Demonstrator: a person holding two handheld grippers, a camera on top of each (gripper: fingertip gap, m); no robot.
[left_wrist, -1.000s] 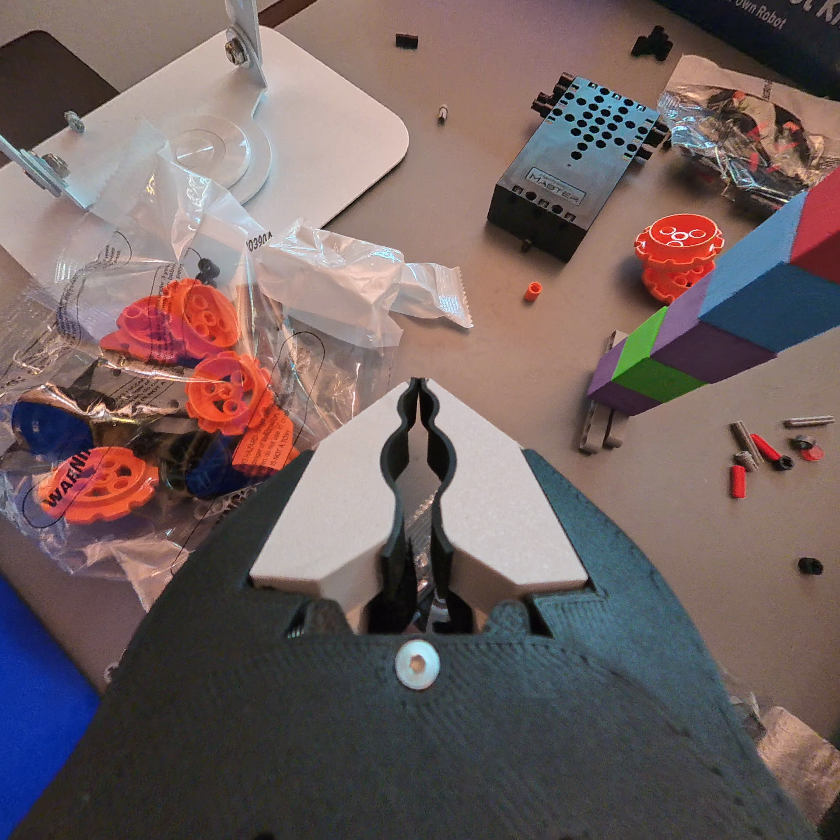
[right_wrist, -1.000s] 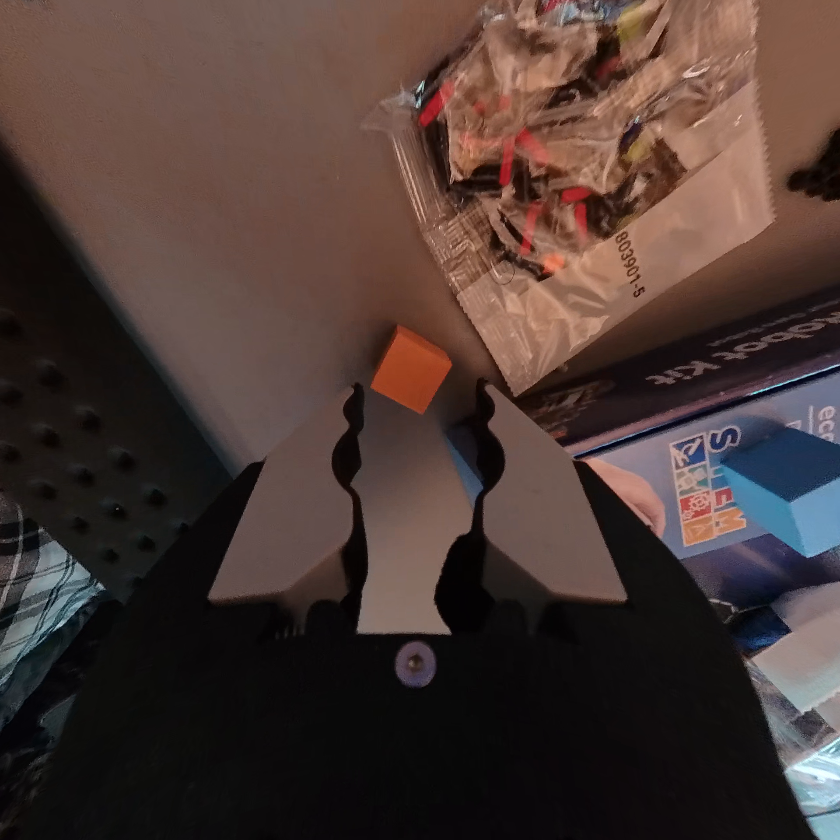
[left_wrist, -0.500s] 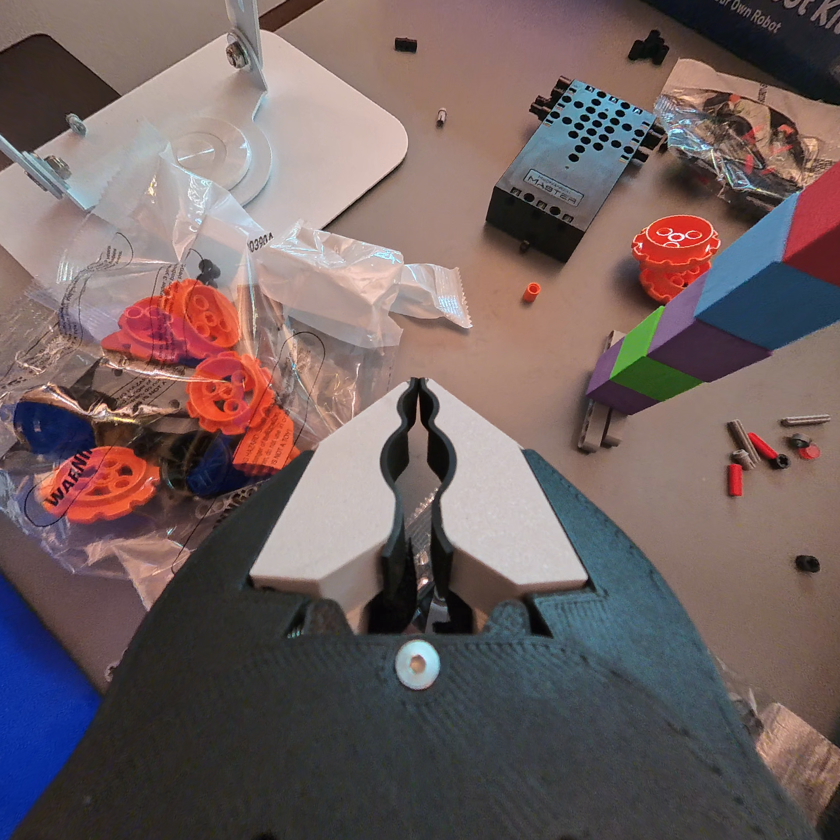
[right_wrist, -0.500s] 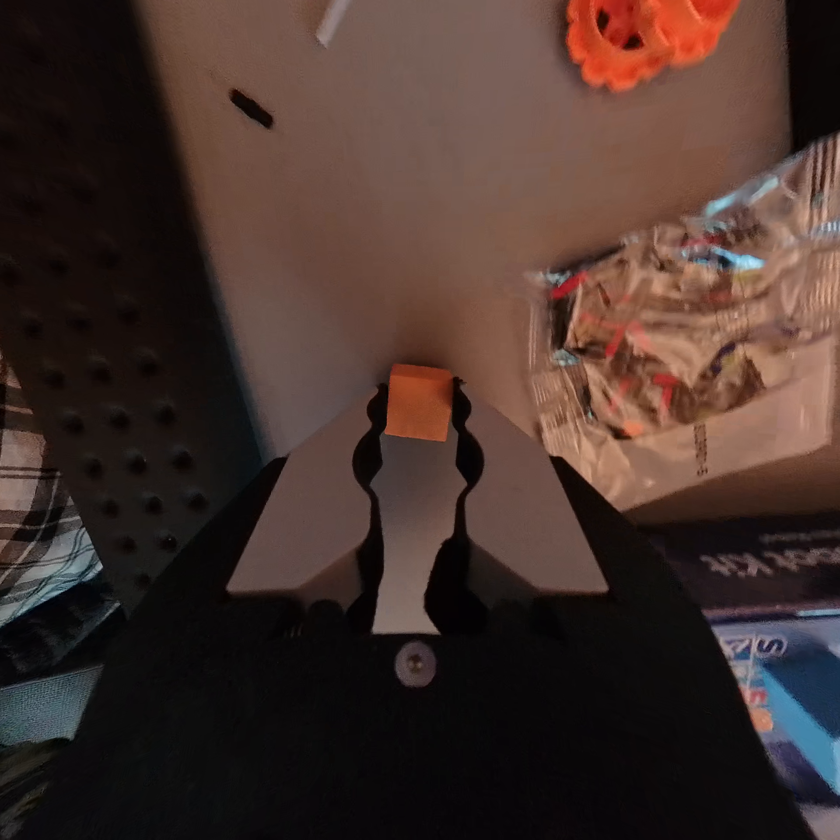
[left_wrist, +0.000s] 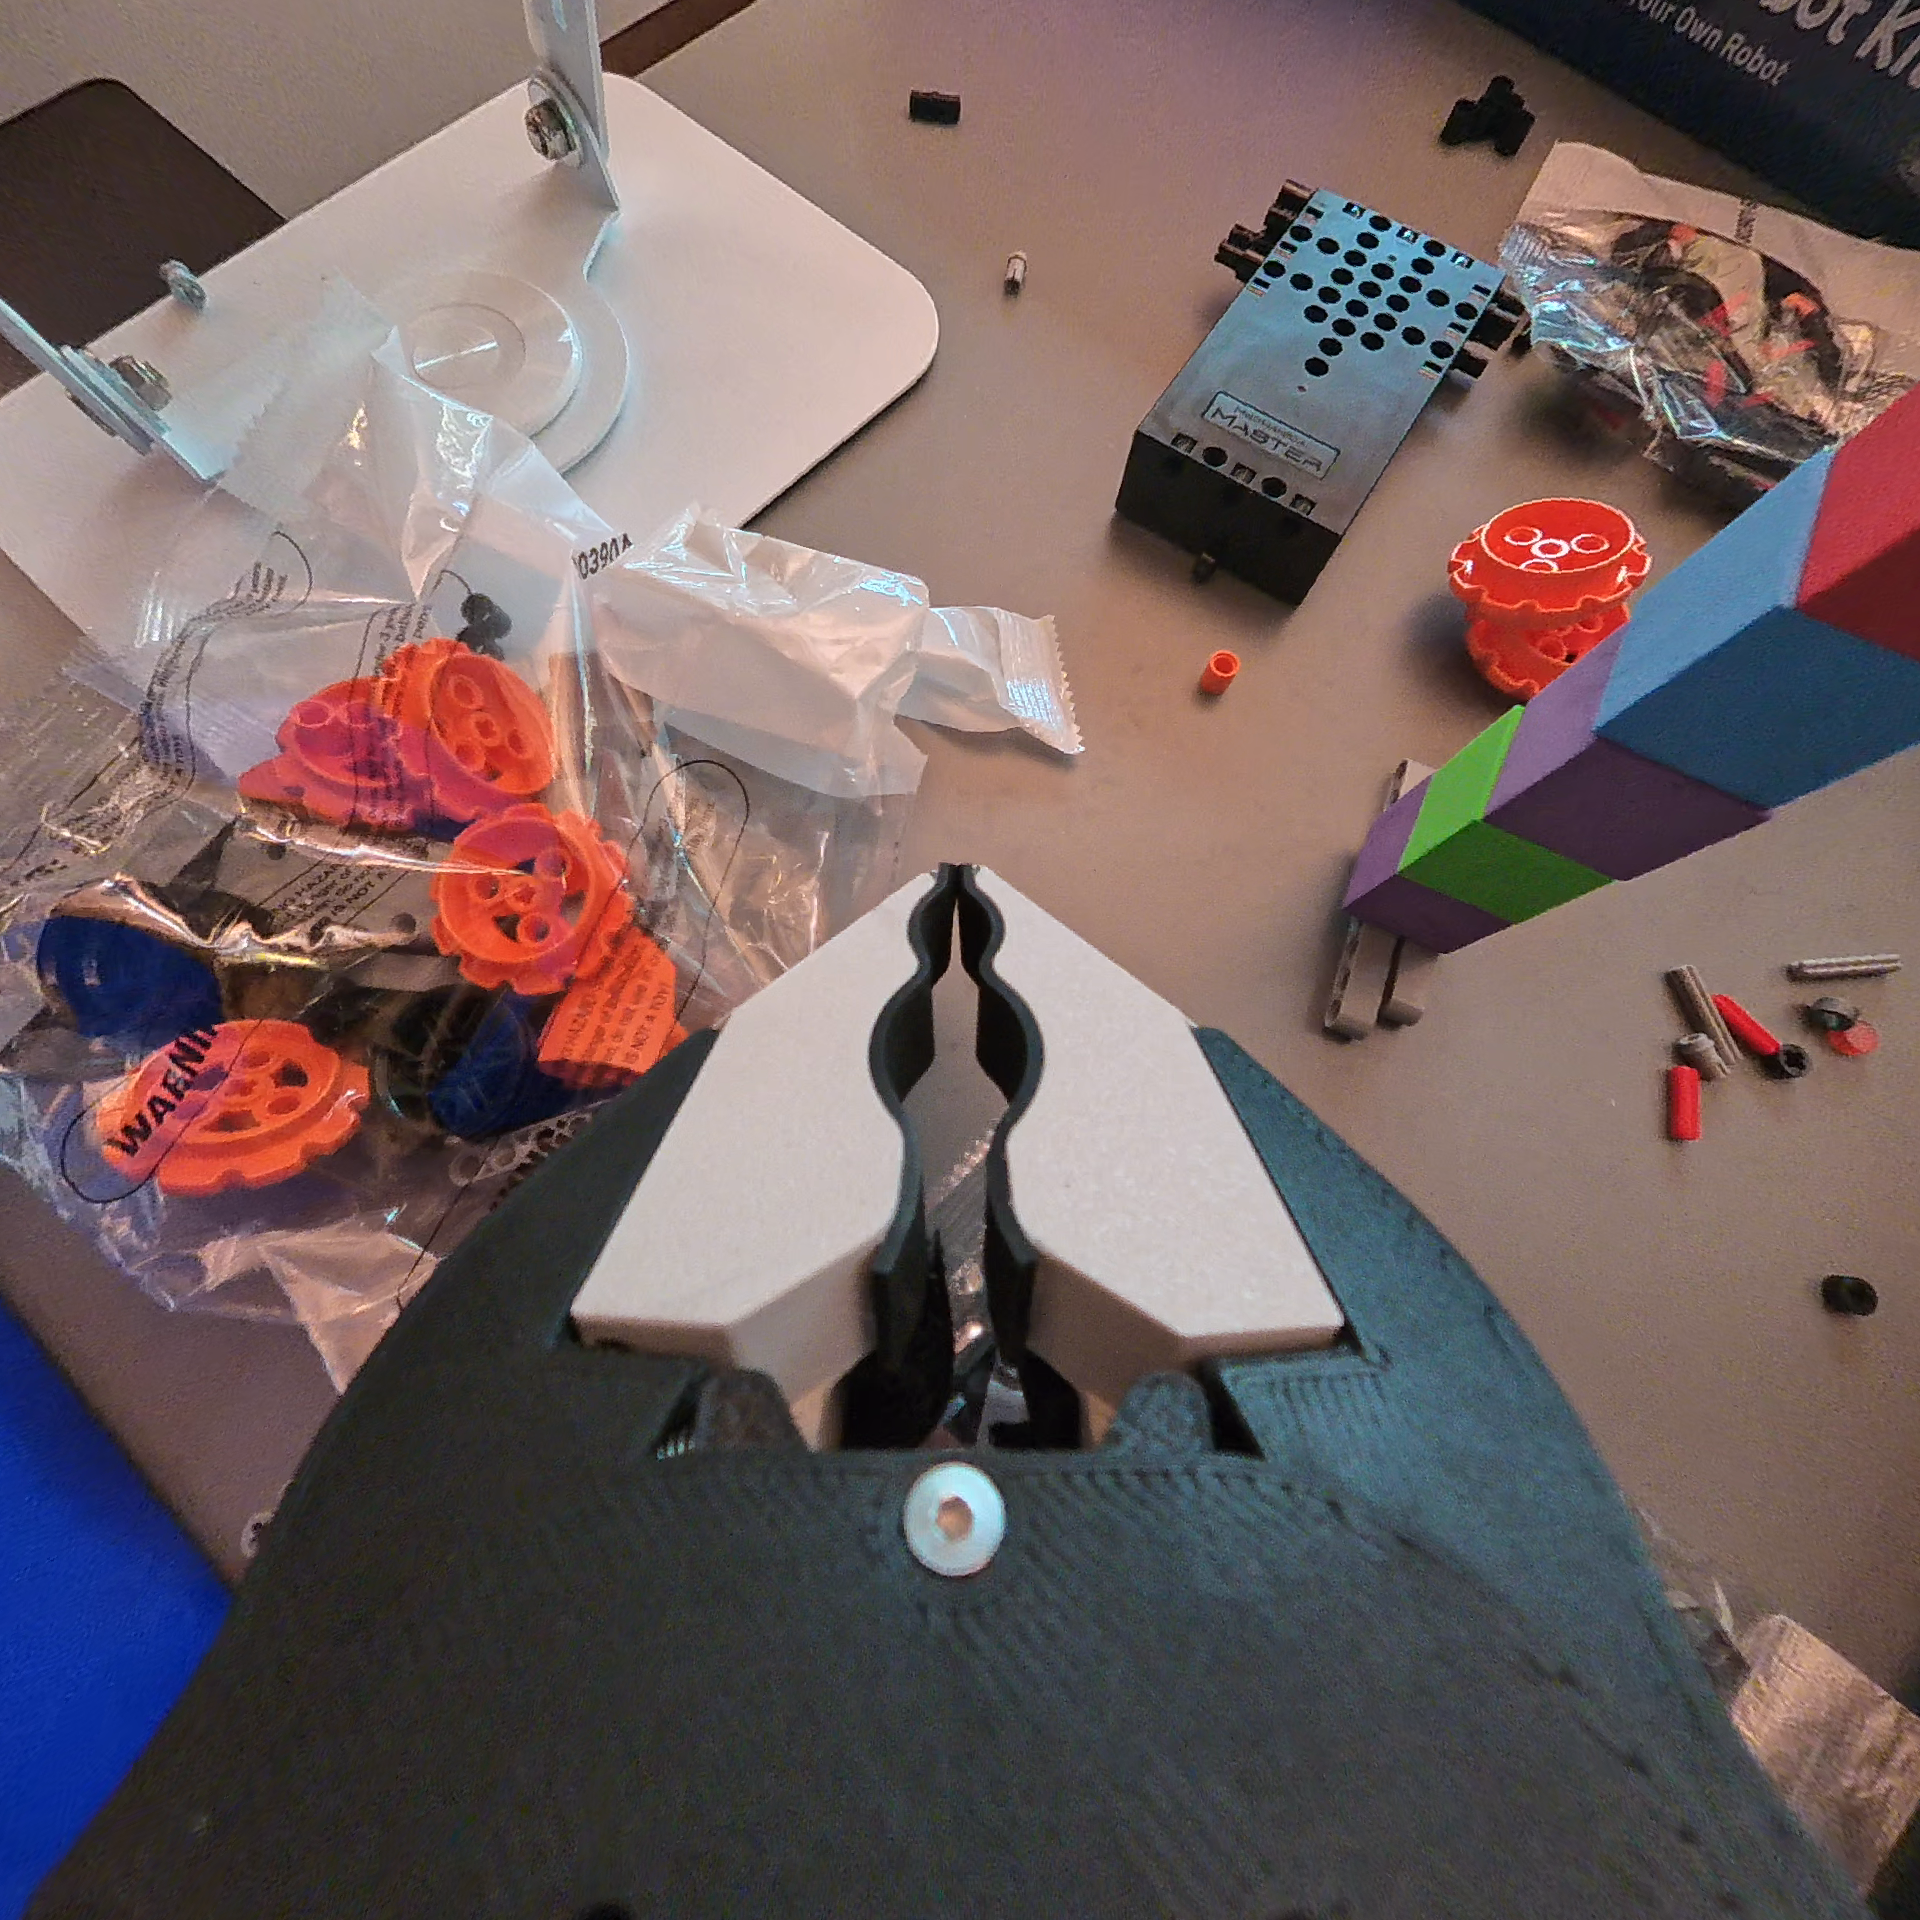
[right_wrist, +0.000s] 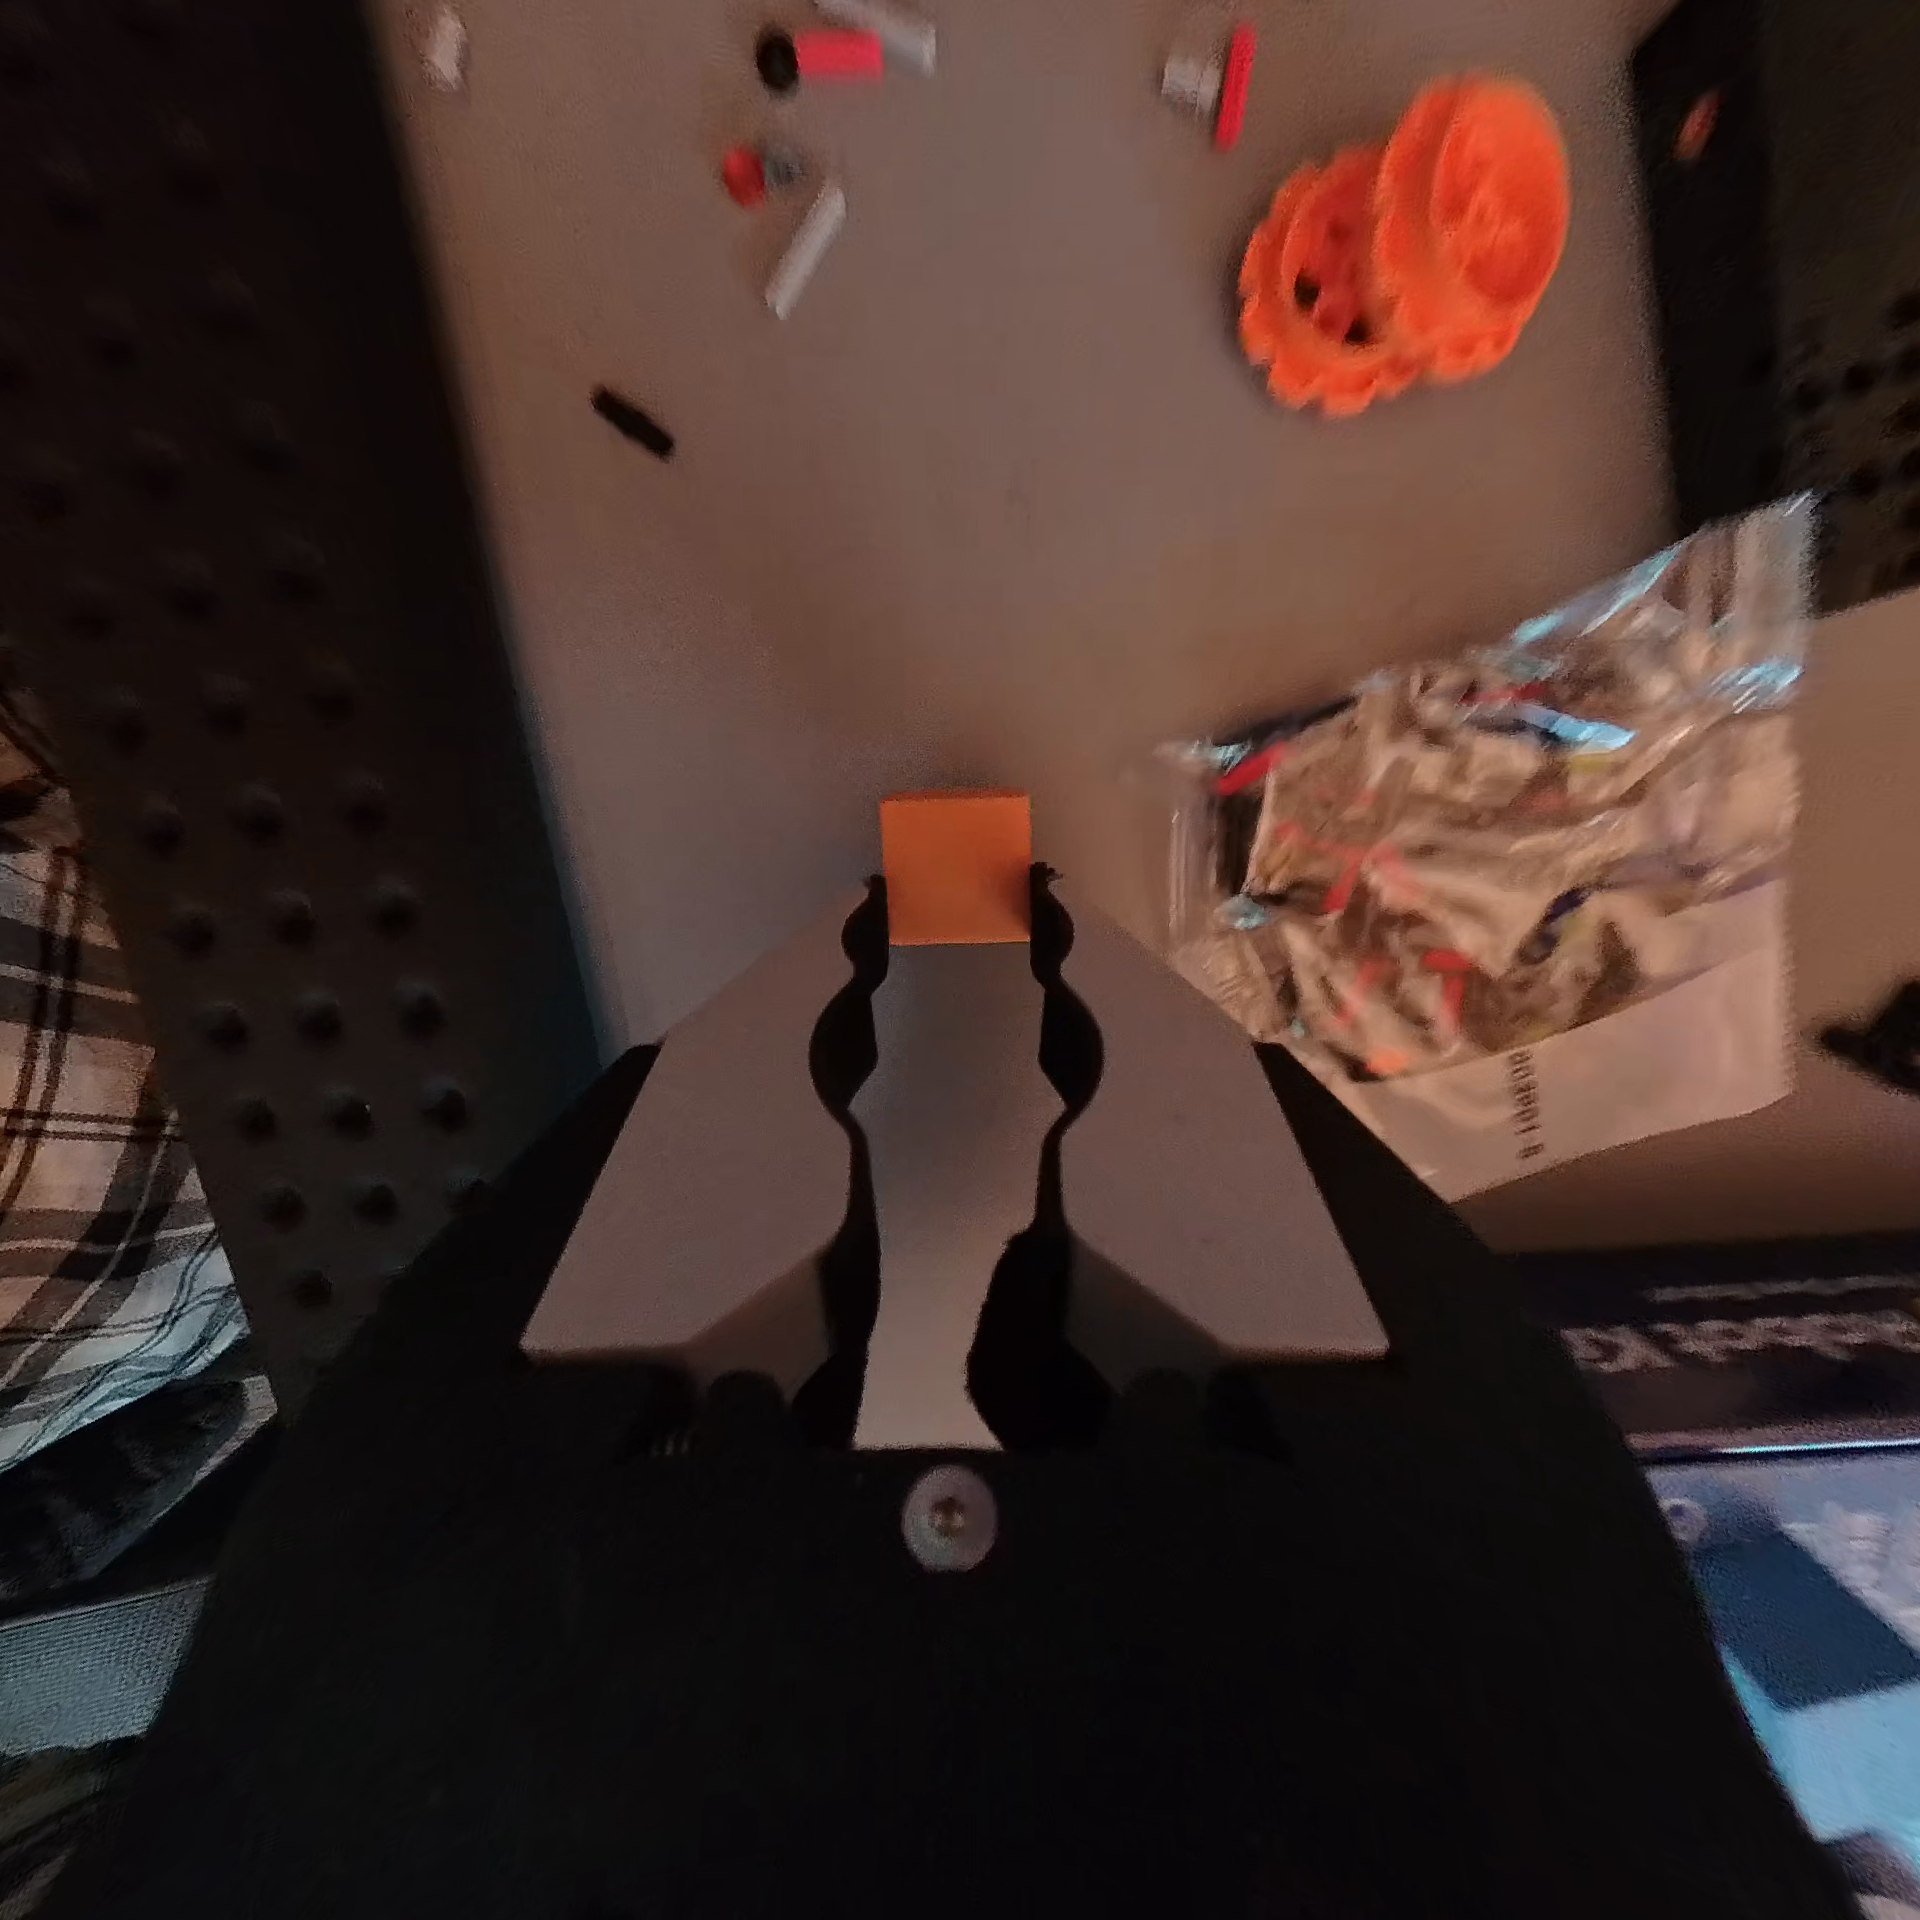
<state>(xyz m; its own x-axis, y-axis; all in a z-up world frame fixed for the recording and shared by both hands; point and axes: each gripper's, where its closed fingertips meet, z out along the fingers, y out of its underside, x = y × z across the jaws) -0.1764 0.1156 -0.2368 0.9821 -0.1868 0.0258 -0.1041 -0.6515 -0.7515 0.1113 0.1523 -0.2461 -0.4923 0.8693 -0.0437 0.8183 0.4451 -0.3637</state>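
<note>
Right now the right gripper (right_wrist: 954, 894) has its jaws drawn in against an orange cube (right_wrist: 954, 871), one tip on each side face, so the cube sits pinched at the very ends of the fingers above the grey table (right_wrist: 935, 540). Whether the cube rests on the table or hangs clear of it cannot be told from this blurred view. Just to its right lies a crinkled clear bag of small parts (right_wrist: 1475, 862); farther off are a pair of orange gear wheels (right_wrist: 1413, 260) and a scatter of little red and grey pins (right_wrist: 800, 156).

The left gripper (left_wrist: 956, 878) is closed with its tips meeting and nothing between them. It hangs over the table beside a clear bag of orange and blue wheels (left_wrist: 343, 883). Ahead and to its right stands a column of coloured blocks (left_wrist: 1621, 748), purple, green, blue and red, leaning out of the picture. Beyond are a black perforated box (left_wrist: 1320, 384) and a white stand base (left_wrist: 582, 312).

As for progress, the cube is gripped; nothing shows where it belongs.
</note>
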